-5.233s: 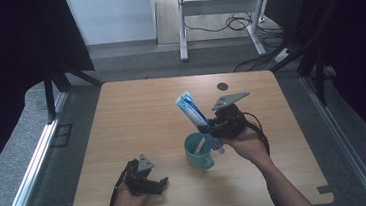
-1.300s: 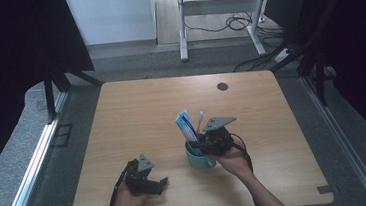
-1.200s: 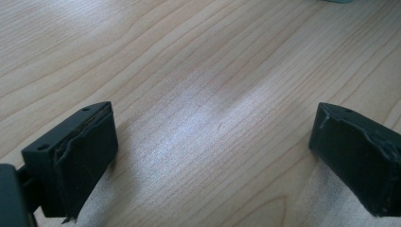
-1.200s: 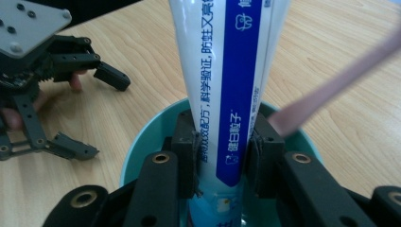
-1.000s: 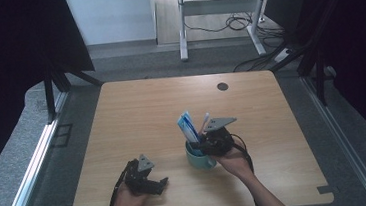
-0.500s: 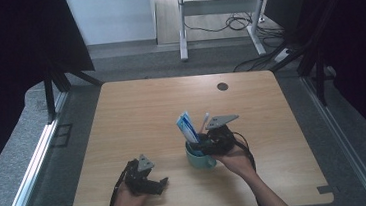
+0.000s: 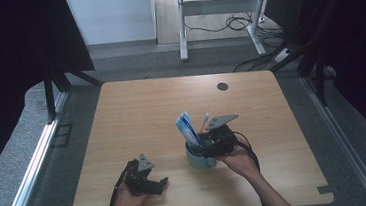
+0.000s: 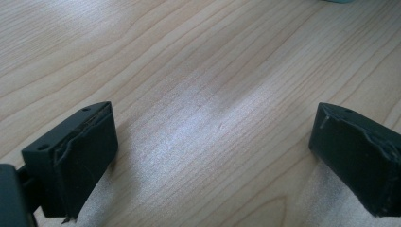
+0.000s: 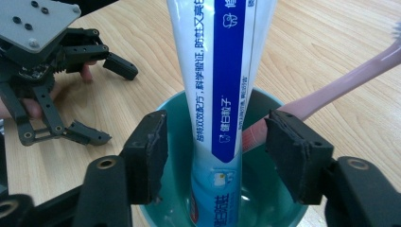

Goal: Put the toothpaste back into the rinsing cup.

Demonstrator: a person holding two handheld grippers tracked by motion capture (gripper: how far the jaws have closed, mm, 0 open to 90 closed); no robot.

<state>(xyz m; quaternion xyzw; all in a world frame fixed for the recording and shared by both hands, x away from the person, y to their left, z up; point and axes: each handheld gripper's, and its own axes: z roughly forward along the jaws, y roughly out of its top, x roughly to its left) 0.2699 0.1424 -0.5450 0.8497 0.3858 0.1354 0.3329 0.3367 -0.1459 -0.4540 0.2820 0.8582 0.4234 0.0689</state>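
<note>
While the right gripper (image 9: pixel 215 156) hangs over the teal cup (image 9: pixel 175 113), its jaws have just been opening and now stand apart on either side of the toothpaste tube (image 9: pixel 222 71), pads clear of it. Toothpaste tube: upright in the cup, leaning slightly. Pink toothbrush (image 9: pixel 331 90): slanted in the same cup, beside the tube. Cup: on the wooden table (image 7: pixel 136 112), near its front edge. Left gripper (image 8: pixel 208 156): resting low on the table, well left of the cup, jaws wide apart, nothing between them
</note>
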